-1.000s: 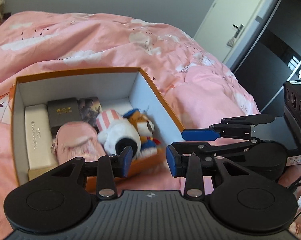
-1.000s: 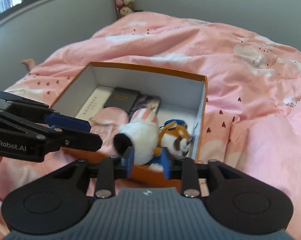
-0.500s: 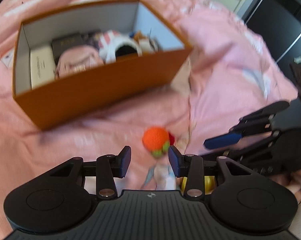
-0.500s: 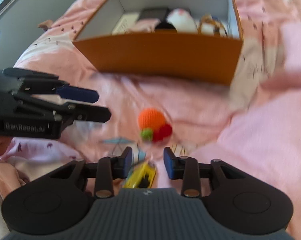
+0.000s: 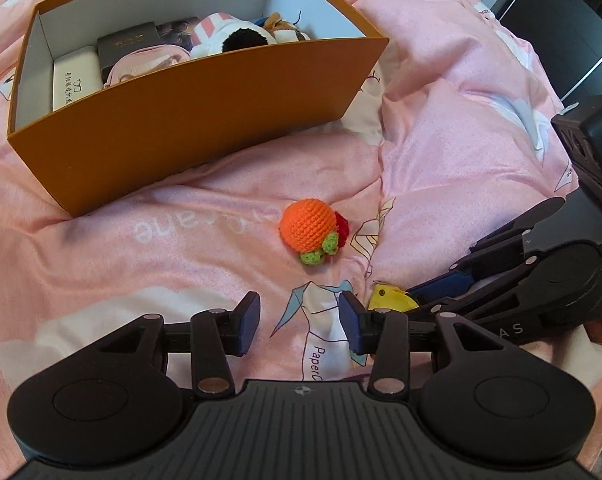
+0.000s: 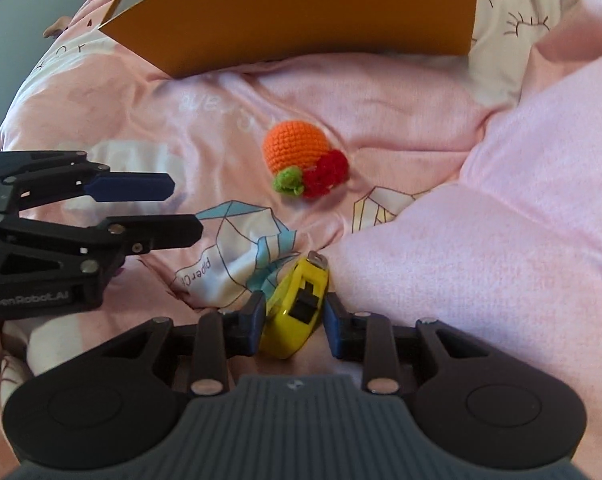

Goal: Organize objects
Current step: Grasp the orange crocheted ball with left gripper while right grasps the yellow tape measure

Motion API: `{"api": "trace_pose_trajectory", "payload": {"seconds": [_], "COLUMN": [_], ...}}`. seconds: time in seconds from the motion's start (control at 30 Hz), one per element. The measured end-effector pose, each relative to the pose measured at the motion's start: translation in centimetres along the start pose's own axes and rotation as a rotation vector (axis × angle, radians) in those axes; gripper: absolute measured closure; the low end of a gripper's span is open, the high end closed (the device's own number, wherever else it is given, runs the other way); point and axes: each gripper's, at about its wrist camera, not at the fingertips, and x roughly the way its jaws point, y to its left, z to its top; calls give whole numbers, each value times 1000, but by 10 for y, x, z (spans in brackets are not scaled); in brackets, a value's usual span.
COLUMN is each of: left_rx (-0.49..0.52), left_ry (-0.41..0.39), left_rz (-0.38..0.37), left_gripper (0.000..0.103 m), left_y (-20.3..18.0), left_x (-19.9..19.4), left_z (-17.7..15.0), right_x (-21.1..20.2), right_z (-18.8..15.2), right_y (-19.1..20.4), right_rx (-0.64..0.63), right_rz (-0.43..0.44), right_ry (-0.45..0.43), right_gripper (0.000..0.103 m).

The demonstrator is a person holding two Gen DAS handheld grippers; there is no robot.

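Box (image 5: 205, 92) sits far left on the pink quilt (image 5: 101, 248), an orange cardboard one with white inner walls, and it's already packed: a white case (image 5: 75, 76) against its left wall, a dark brown case (image 5: 127, 42) beside that, a pink pouch (image 5: 149, 66) in front, then a striped plush toy (image 5: 237, 38) toward the right end. Moving right, out on the open quilt in front of the box lies the crocheted orange fruit (image 5: 309, 230), green leaf and red bit tucked at its lower edge, well apart from the box wall and from both tools. The left gripper (image 5: 299, 322) hovers low over the quilt print nearer the camera, jaws spread wide, nothing between them, blue pads (image 5: 247, 322) clear of the fabric as far as one can tell. Further right, the yellow tape measure (image 6: 297, 312) lies in a fold of the quilt, black slider facing up, metal tip pointing toward the fruit. The right gripper (image 6: 293, 322) has it bracketed, one finger either side, jaws narrowed around the body; the left pad (image 6: 255, 320) looks to be touching the casing, though the right one may show a sliver of gap, hard to call from this angle.
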Motion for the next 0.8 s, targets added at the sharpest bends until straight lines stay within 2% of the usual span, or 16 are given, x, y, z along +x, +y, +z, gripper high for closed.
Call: {"api": "trace_pose_trajectory", "payload": {"seconds": [0.23, 0.27, 0.33, 0.47, 0.53, 0.67, 0.8], "left_rx": [2, 2, 4, 7, 5, 5, 46], "left_ry": [1, 0, 0, -10, -29, -51, -47], "left_rz": [1, 2, 2, -18, -34, -54, -24], "left_gripper": [53, 53, 53, 49, 44, 39, 35], "left_y": [0, 0, 0, 0, 1, 2, -3], "left_x": [1, 1, 2, 4, 6, 17, 34], "left_z": [0, 0, 1, 4, 8, 23, 38], "right_x": [-4, -5, -10, -26, -36, -50, -57], "right_z": [-1, -1, -1, 3, 8, 23, 39], "right_y": [8, 9, 9, 13, 11, -8, -31], "right_rx": [-58, -66, -75, -116, -126, -65, 37], "right_rz": [-6, -7, 3, -24, -47, -83, -81], "right_ry": [-33, -40, -61, -137, -184, -279, -375], "right_gripper": [72, 77, 78, 78, 78, 78, 78]}}
